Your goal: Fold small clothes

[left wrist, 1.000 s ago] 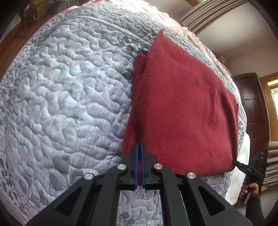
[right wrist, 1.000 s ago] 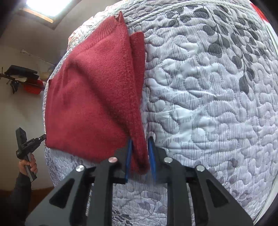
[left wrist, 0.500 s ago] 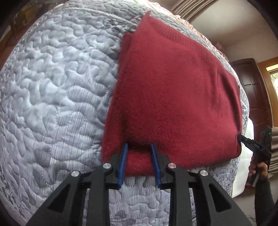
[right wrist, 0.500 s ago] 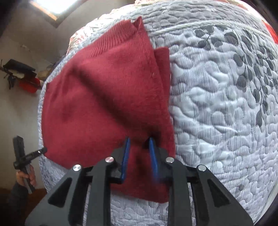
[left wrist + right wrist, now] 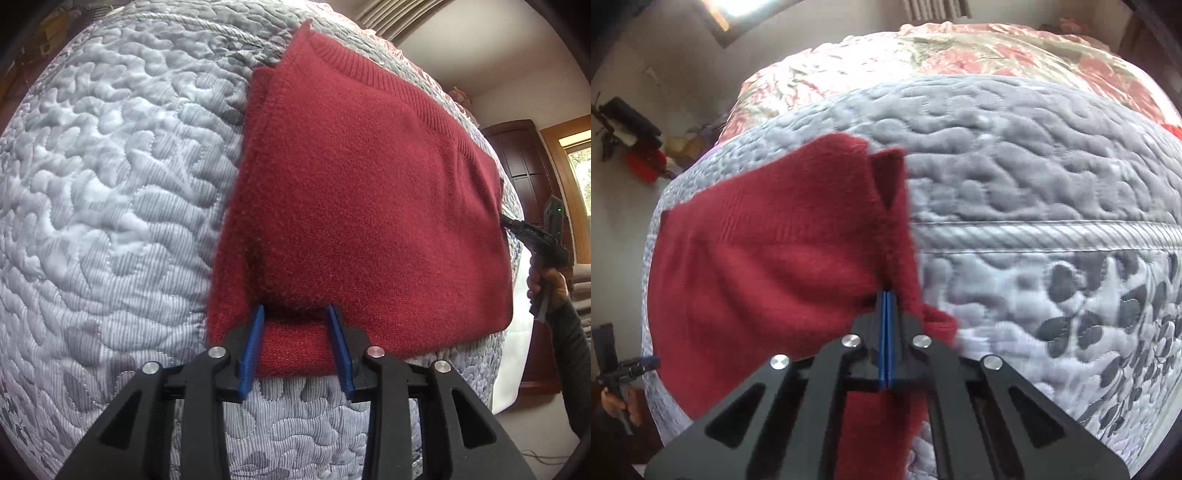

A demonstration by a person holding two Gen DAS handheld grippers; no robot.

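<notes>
Right now my left tool (image 5: 295, 343) stands with its blue fingers (image 5: 251, 350) spread wide, straddling the near folded edge of the red sweater (image 5: 362, 206) without pinching it; the knit sits loose between them. The sweater lies folded on the grey quilted bedspread (image 5: 110, 192), filling the left wrist view from about 12 o'clock round to 4 o'clock, its ribbed hem running along the far side toward 1 o'clock. A narrow strip of a lower layer peeks out along the sweater's edge at 11 o'clock.

My right tool (image 5: 886, 306) is clenched, blue fingers pressed together on a fold of the sweater (image 5: 768, 266) at the garment's corner; red cloth bunches up beside the fingers and hangs down beneath the tool toward 6 o'clock. In this view the sweater spreads from the centre out to 9 o'clock, and the bedspread (image 5: 1034, 206) fills 1 to 5 o'clock, with a dark leaf print at 4 o'clock. A floral pink cover (image 5: 960, 48) lies beyond at 12 o'clock.

At 3 o'clock in the left wrist view my right hand (image 5: 546, 284) grips its tool's handle at the sweater's far corner. At 8 o'clock in the right wrist view my left hand (image 5: 617, 402) holds the other tool.

I can read no label, brand or writing on the sweater or the bedding.
</notes>
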